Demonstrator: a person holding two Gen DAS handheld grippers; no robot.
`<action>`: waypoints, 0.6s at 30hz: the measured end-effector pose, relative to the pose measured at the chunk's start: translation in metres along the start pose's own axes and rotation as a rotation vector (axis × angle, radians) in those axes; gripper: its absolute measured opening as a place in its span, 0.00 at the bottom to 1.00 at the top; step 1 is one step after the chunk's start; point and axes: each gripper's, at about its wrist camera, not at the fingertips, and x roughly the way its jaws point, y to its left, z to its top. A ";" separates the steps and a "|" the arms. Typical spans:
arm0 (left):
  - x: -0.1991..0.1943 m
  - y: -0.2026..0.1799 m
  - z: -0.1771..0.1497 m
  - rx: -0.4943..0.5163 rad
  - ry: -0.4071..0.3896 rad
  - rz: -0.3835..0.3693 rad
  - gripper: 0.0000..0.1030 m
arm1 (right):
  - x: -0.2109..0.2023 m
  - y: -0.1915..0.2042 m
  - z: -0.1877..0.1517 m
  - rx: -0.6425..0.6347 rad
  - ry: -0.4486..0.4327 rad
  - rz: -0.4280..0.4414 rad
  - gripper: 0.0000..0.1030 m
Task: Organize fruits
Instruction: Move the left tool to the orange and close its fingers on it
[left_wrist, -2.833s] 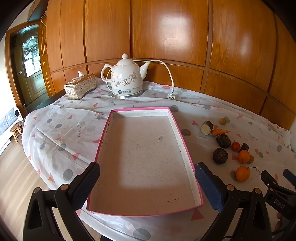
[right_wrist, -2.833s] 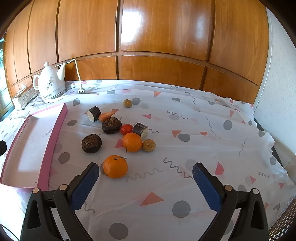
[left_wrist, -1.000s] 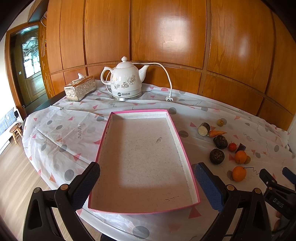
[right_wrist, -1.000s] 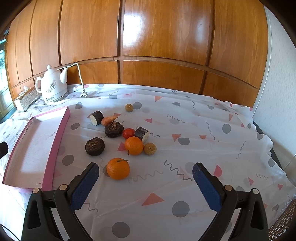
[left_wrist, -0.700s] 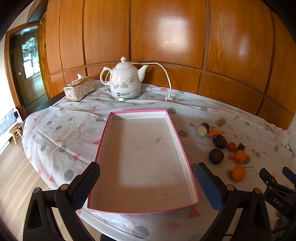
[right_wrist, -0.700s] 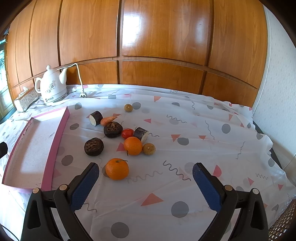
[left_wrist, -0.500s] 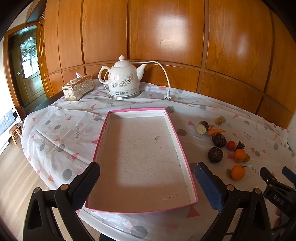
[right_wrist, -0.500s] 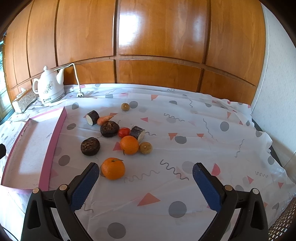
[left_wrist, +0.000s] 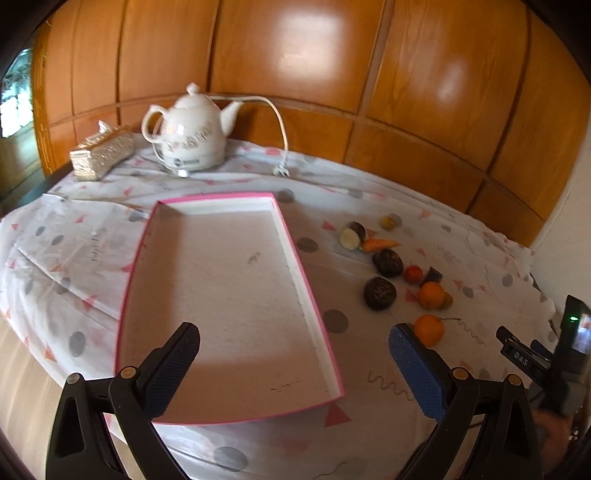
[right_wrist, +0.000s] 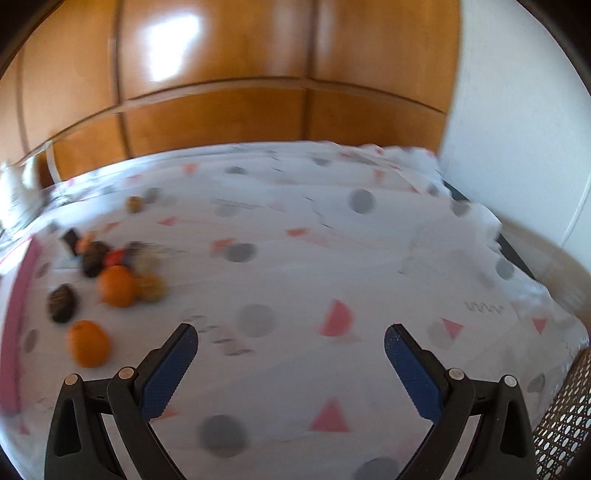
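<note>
Both sets of fingers were spread wide and empty: the left gripper (left_wrist: 293, 354) hung over the near end of the empty pink-rimmed tray (left_wrist: 314, 295), the right gripper (right_wrist: 291, 356) over bare patterned tablecloth (right_wrist: 369, 258) on the worktop. All the fruit lay loose on the cloth to the right of the tray, none inside it; the nearest orange (right_wrist: 88, 349) sat left of the right gripper, well outside its fingers. The second orange (right_wrist: 117, 286) touched a small brownish fruit (right_wrist: 150, 288), with two dark round fruits (left_wrist: 379, 293), a small red one (left_wrist: 413, 274) and a carrot (left_wrist: 378, 244) packed close. Risks: the right view was motion-blurred, so a fast reach could miss or knock the round orange rolling; grabbing in the cluster could bump neighbours; a low carry could clip the tray rim.
</note>
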 end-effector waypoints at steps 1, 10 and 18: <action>0.002 -0.002 0.000 0.003 0.010 -0.014 1.00 | 0.004 -0.007 -0.001 0.016 0.007 -0.017 1.00; 0.013 -0.019 0.003 0.082 0.039 -0.062 1.00 | 0.027 -0.051 -0.003 0.117 0.045 -0.109 1.00; 0.030 -0.048 0.006 0.182 0.063 -0.118 1.00 | 0.043 -0.067 -0.004 0.158 0.064 -0.151 1.00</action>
